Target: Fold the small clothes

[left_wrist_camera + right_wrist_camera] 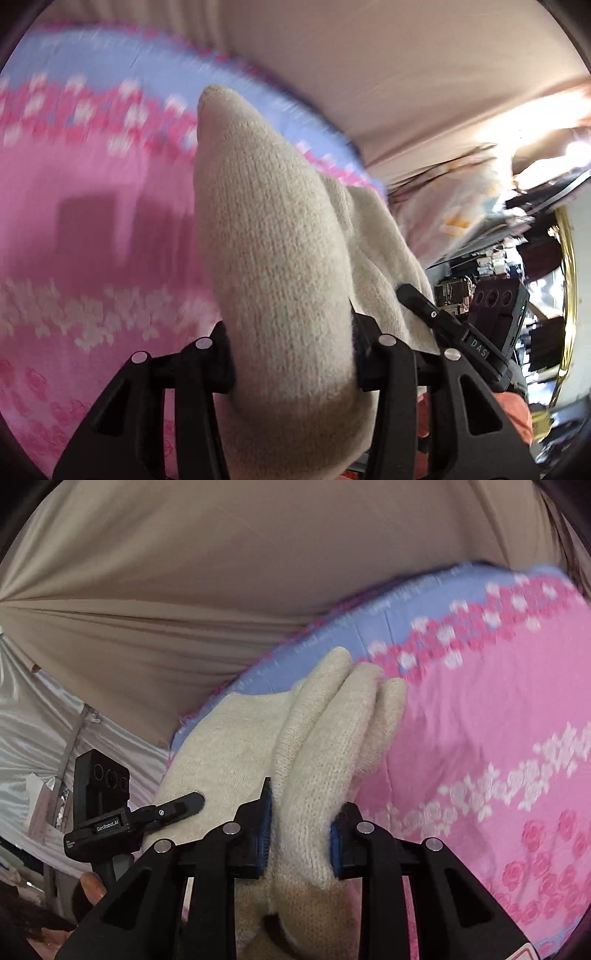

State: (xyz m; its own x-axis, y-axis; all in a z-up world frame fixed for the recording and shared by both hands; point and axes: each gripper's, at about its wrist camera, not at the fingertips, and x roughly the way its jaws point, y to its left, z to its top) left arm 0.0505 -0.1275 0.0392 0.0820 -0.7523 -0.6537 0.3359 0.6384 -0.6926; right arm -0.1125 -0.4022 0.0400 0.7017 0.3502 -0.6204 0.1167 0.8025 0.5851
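Left gripper (293, 363): black jaws partly closed, pads pinching a cream knitted garment (273, 258), which rises from the jaws toward 12 o'clock as a tapered fold, with a second layer spreading toward 2 o'clock, where the other gripper's fingertip (417, 301) lies against it. Right gripper (301, 843): jaws drawn narrow, blue pads clamped on the same cream knitted garment (314, 746), whose bunched folds run up toward 12 o'clock and whose flatter part extends to 10 o'clock. Beneath, a pink and blue floral cover (480, 701) fills the 3 o'clock side of the right wrist view and the 9 o'clock side of the left wrist view; beige fabric (221, 572) lies beyond at 12 o'clock.
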